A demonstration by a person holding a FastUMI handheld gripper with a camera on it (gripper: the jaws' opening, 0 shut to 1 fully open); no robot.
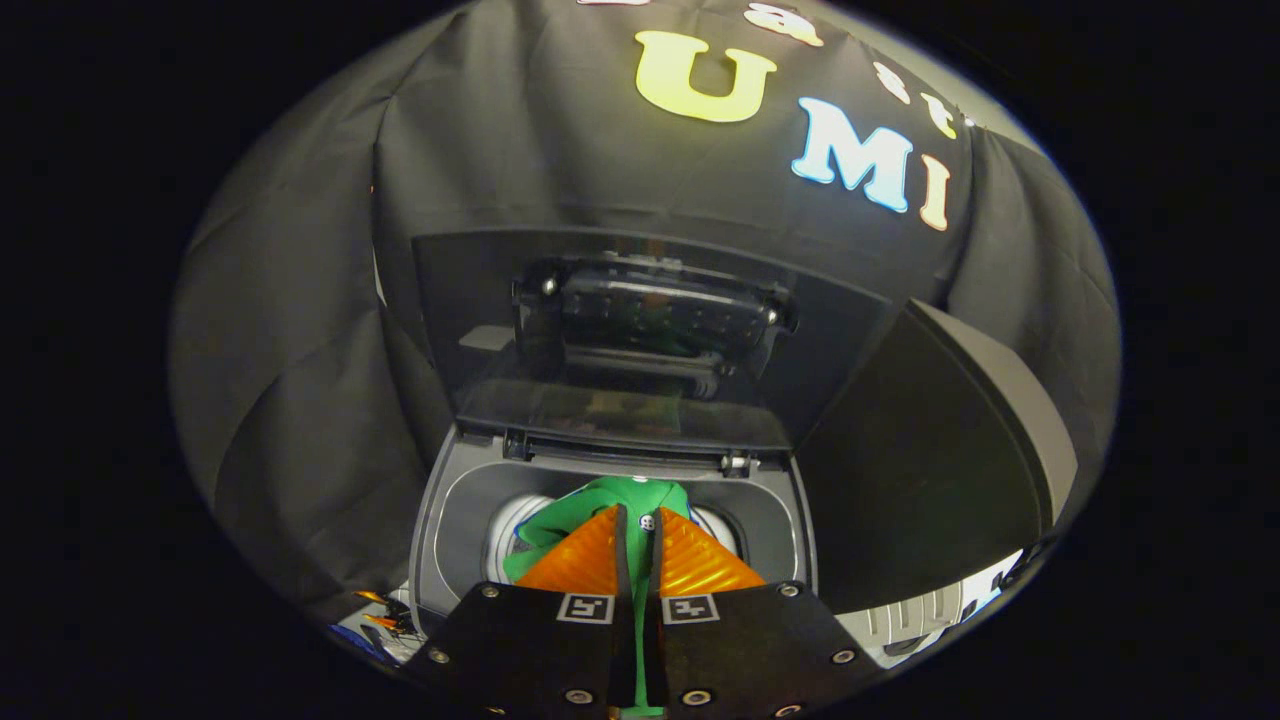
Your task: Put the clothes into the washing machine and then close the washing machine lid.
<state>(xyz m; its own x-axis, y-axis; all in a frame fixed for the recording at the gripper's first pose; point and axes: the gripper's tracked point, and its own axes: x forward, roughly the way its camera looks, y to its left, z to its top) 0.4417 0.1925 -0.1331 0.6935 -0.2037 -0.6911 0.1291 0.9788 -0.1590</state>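
A green garment (pixel 560 522) hangs pinched between my two fingers, with its cloth spilling out ahead of them and to the left. My gripper (pixel 637 520) is shut on it, directly above the round drum opening (pixel 505 535) of the grey top-loading washing machine (pixel 450 500). The machine's dark glass lid (pixel 640 340) stands raised upright behind the opening, beyond the fingers. Most of the drum's inside is hidden by the garment and the fingers.
A large dark curved panel (pixel 930 470) stands close to the right of the machine. Black cloth walls surround the machine at the back and left. Small items (pixel 385 612) lie low at the left beside the machine, and a white ribbed object (pixel 920 610) at the right.
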